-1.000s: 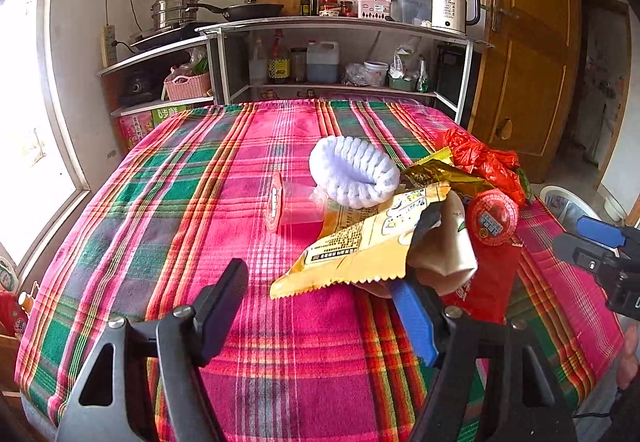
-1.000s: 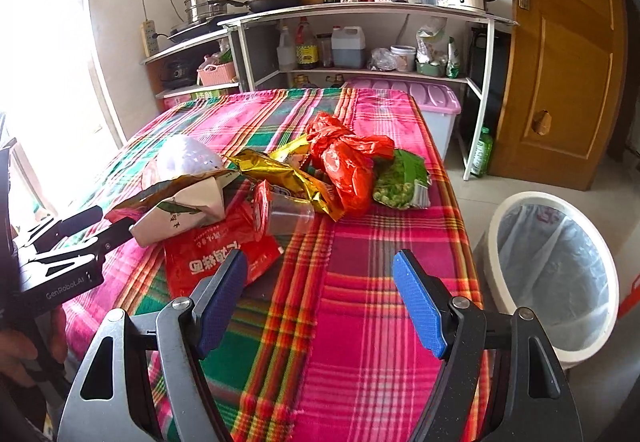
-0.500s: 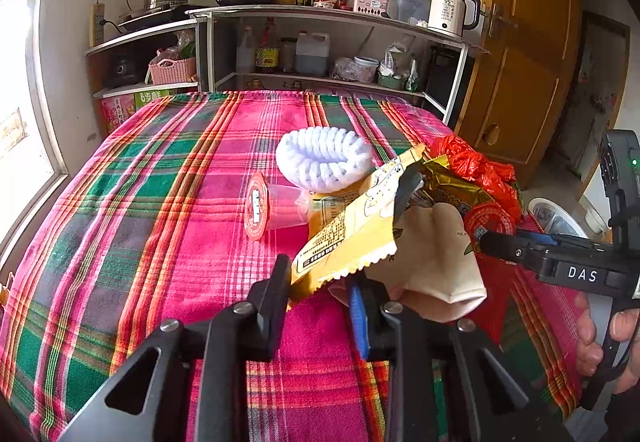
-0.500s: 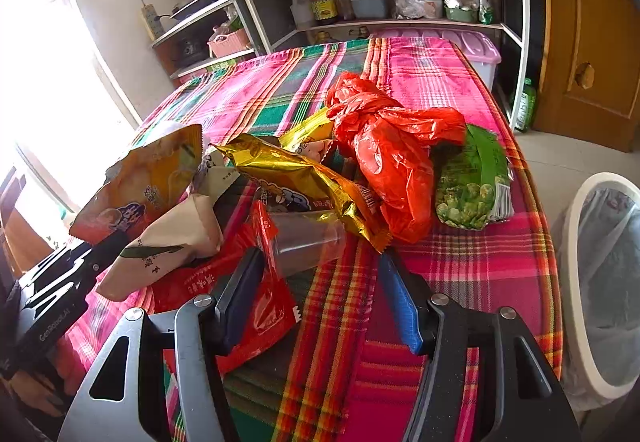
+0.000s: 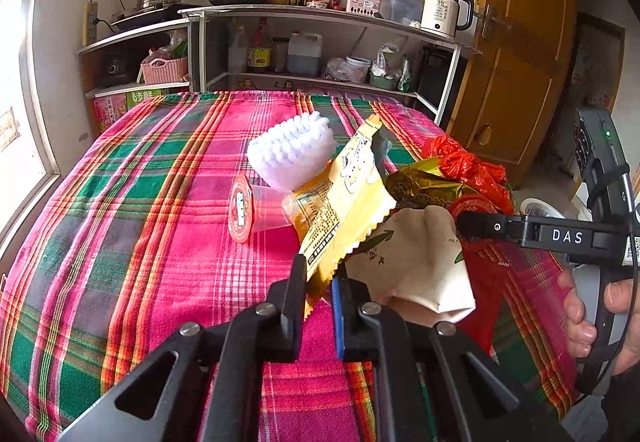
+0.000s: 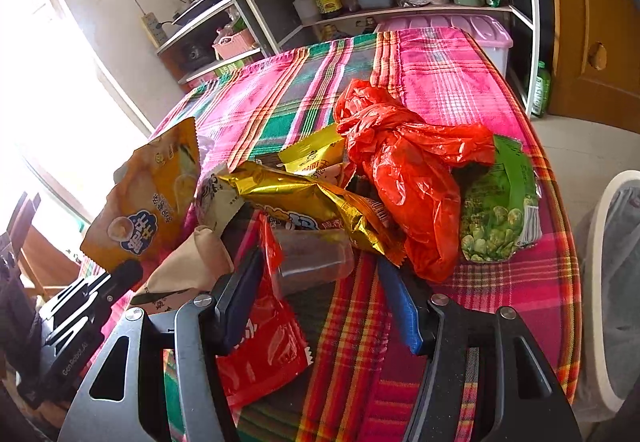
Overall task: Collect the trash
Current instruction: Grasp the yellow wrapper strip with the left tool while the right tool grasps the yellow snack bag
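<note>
Since a second ago the left gripper (image 5: pixel 319 274) has closed from wide open onto the yellow packet (image 5: pixel 344 198), and the packet's free end has risen off the cloth (image 5: pixel 160 202); the right gripper (image 6: pixel 320 278) has come down and forward into the pile. Now the left jaws are clamped on the packet's serrated lower edge, and the packet tilts up and away over the beige pouch (image 5: pixel 416 262), which lies just beside it. The right jaws stand apart, one on each side of the clear cup (image 6: pixel 316 258) lying on its side; I cannot tell whether the pads touch it. The cup rests partly on the red packet (image 6: pixel 260 354), under the edge of the gold wrapper (image 6: pixel 312 198). The orange bag (image 6: pixel 408 162) and the green pea packet (image 6: pixel 500 210) lie beyond, touching each other. A second cup (image 5: pixel 256 208) and a white foam net (image 5: pixel 292 152) lie near the packet's far end. The bin (image 6: pixel 604 282) stands beside the table's right edge.
</note>
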